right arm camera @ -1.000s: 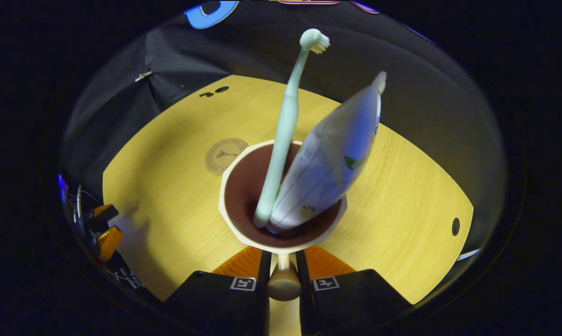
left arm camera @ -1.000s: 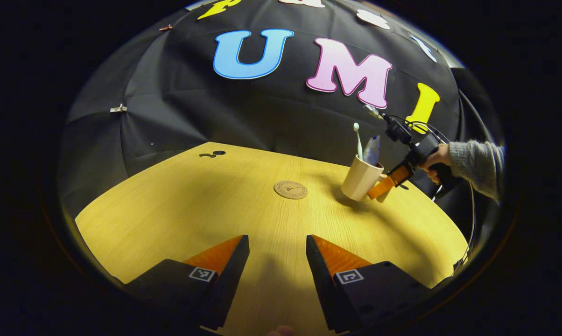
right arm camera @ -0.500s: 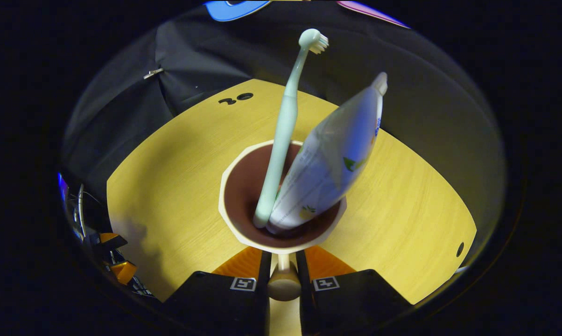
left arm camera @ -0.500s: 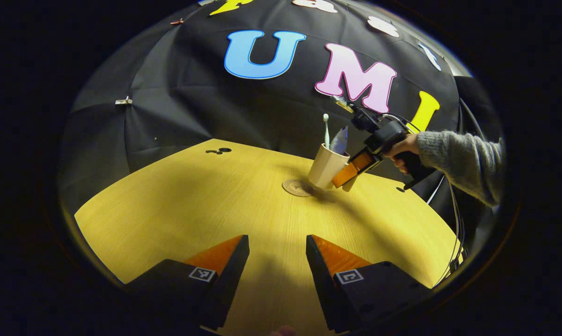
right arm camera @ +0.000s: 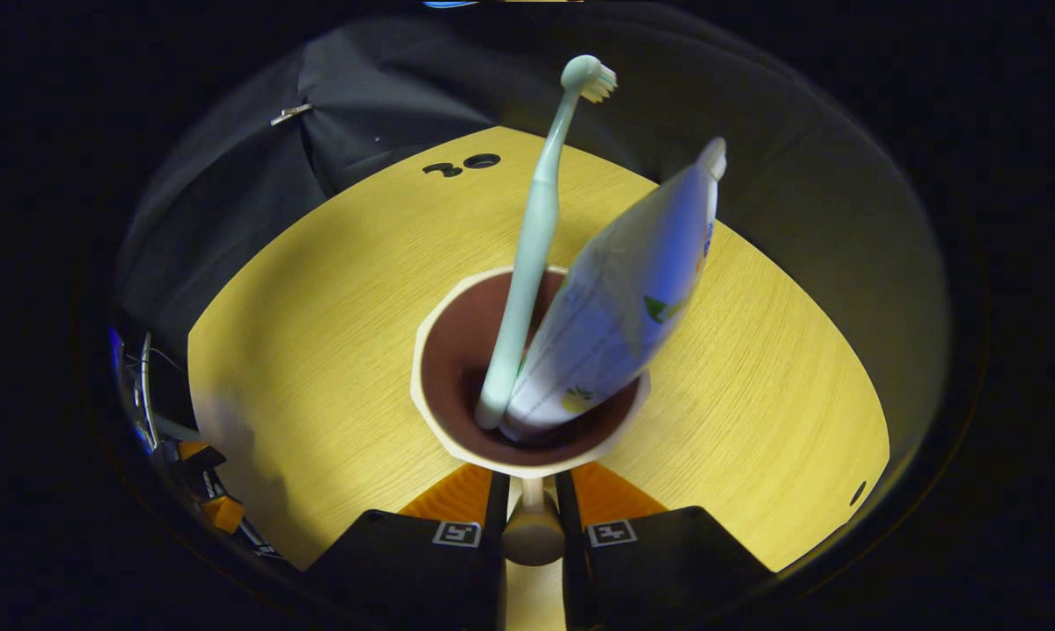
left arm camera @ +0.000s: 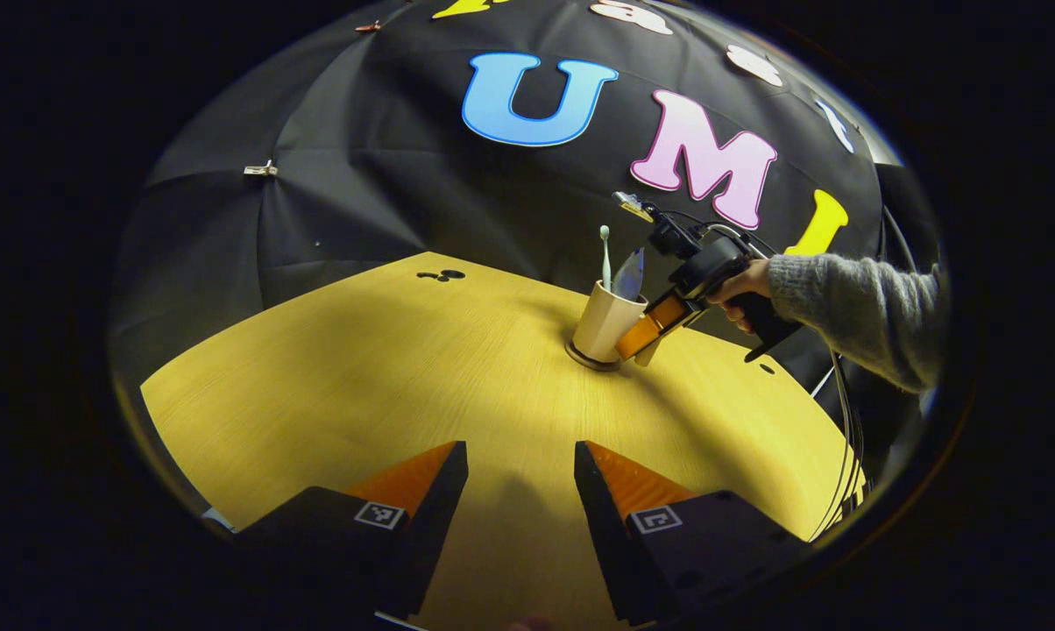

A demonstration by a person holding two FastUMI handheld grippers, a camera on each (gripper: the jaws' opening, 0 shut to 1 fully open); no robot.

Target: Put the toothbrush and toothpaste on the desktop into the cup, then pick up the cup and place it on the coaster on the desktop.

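My right claw (right arm camera: 532, 517) is clamped on the cup (left arm camera: 605, 321) handle; cup sits on the coaster (left arm camera: 591, 358), toothbrush (right arm camera: 532, 254) and toothpaste (right arm camera: 619, 298) inside. My left claw (left arm camera: 520, 491) hangs apart above the surface (left arm camera: 387, 394).

My left gripper view looks across the table (left arm camera: 361, 386) at the distant cup (left arm camera: 605, 322), while my right gripper view looks closely down into that cup (right arm camera: 457, 368).
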